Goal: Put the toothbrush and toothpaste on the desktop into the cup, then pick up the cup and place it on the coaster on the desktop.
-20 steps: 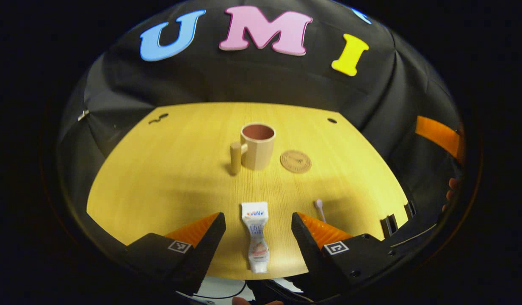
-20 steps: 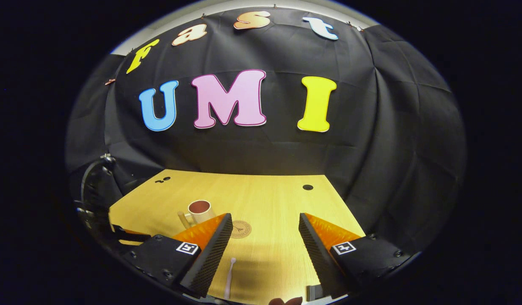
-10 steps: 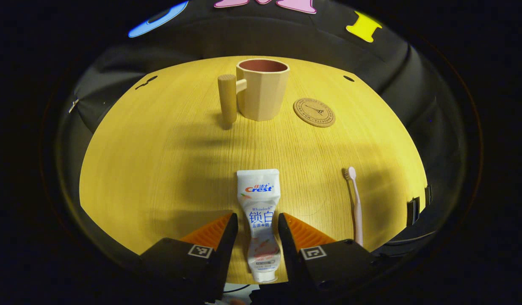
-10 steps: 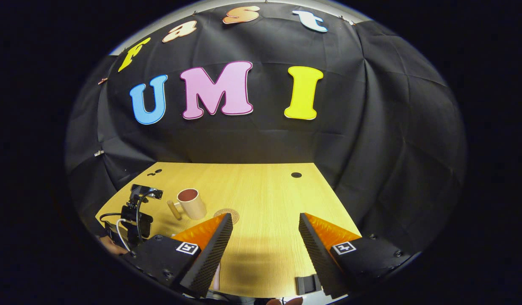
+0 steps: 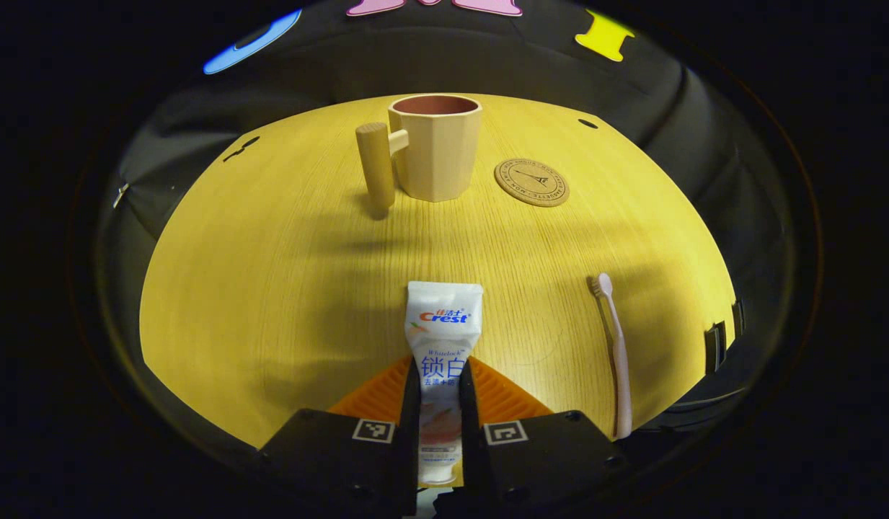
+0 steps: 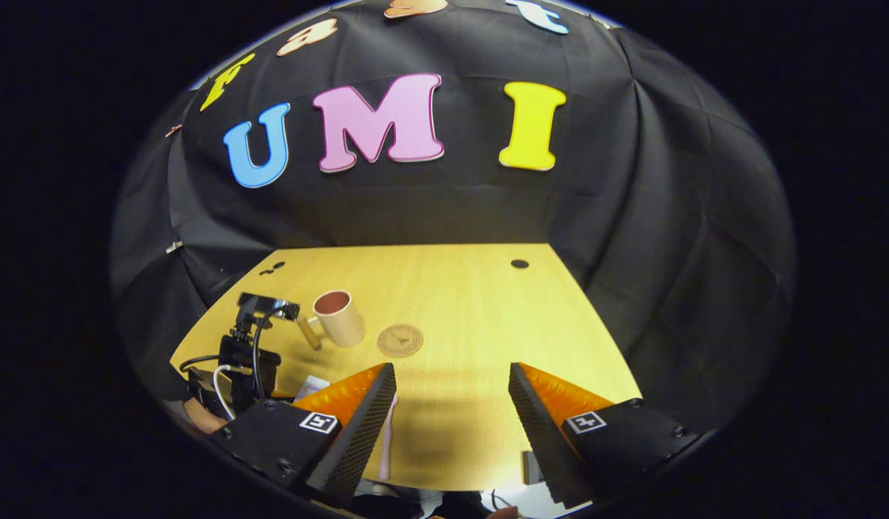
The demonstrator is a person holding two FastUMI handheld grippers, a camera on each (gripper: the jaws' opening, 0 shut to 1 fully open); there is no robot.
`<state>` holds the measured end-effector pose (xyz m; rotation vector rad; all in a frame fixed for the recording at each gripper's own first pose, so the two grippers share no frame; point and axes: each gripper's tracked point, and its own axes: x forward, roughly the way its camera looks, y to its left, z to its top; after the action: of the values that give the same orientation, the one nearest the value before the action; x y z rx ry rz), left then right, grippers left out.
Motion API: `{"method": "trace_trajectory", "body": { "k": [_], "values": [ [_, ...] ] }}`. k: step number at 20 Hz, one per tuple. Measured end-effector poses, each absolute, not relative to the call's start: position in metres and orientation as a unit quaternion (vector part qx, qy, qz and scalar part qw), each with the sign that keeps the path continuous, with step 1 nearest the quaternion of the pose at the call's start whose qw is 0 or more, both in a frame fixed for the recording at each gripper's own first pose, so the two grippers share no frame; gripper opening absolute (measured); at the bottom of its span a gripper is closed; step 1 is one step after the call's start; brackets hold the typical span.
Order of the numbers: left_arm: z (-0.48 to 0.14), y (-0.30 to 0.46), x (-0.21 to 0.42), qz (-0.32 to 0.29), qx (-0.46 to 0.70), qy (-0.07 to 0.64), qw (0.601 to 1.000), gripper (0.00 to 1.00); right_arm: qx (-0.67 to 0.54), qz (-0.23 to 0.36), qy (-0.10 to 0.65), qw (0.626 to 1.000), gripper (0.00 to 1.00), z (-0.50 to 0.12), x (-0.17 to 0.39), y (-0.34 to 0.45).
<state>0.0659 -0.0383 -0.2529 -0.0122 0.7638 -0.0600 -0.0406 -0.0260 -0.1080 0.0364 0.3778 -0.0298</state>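
Note:
In the left gripper view my left gripper (image 5: 438, 389) is shut on the lower half of the white toothpaste tube (image 5: 443, 324), which lies on the wooden desktop (image 5: 271, 274). The pink toothbrush (image 5: 613, 339) lies to its right. The beige cup (image 5: 435, 148) with a peg handle stands at the far middle, and the round cork coaster (image 5: 532, 182) lies just right of it. In the right gripper view my right gripper (image 6: 451, 393) hangs open above the desk's near edge. The toothbrush (image 6: 386, 440) shows beside its left finger; the cup (image 6: 339, 318), coaster (image 6: 400, 340) and left gripper (image 6: 253, 353) lie farther left.
The desktop has a round cable hole (image 6: 519, 264) at its far right corner and a small dark mark (image 6: 272, 269) at its far left. Black cloth walls close the booth behind and at both sides. A black block (image 5: 714, 339) sits at the desk's right edge.
My left gripper has closed from open onto the toothpaste tube after moving down to the desk. The right gripper has stayed open and shifted slightly.

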Motion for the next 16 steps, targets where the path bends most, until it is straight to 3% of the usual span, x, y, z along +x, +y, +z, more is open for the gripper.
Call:
{"method": "trace_trajectory", "body": {
  "k": [7, 9, 10, 12, 16],
  "values": [
    [-0.226, -0.04, 0.059, -0.11, -0.036, 0.325, 0.939, 0.2, 0.031, 0.004, 0.295, 0.955, 0.93, -0.172, -0.043, 0.014],
    [-0.195, -0.04, 0.059, -0.126, -0.042, 0.289, 0.948, 0.2, 0.022, 0.007, 0.315, 0.949, 0.9, -0.188, -0.039, 0.023],
    [-0.177, -0.041, 0.06, -0.136, -0.051, 0.27, 0.952, 0.15, 0.019, 0.008, 0.326, 0.945, 0.89, -0.194, -0.038, 0.027],
    [-0.139, -0.041, 0.064, -0.153, -0.068, 0.23, 0.959, 0.2, 0.016, 0.008, 0.343, 0.939, 0.87, -0.207, -0.033, 0.033],
    [-0.046, -0.036, 0.082, -0.181, -0.113, 0.129, 0.968, 0.2, 0.013, -0.002, 0.373, 0.928, 0.84, -0.229, -0.022, 0.038]
  ]
}}
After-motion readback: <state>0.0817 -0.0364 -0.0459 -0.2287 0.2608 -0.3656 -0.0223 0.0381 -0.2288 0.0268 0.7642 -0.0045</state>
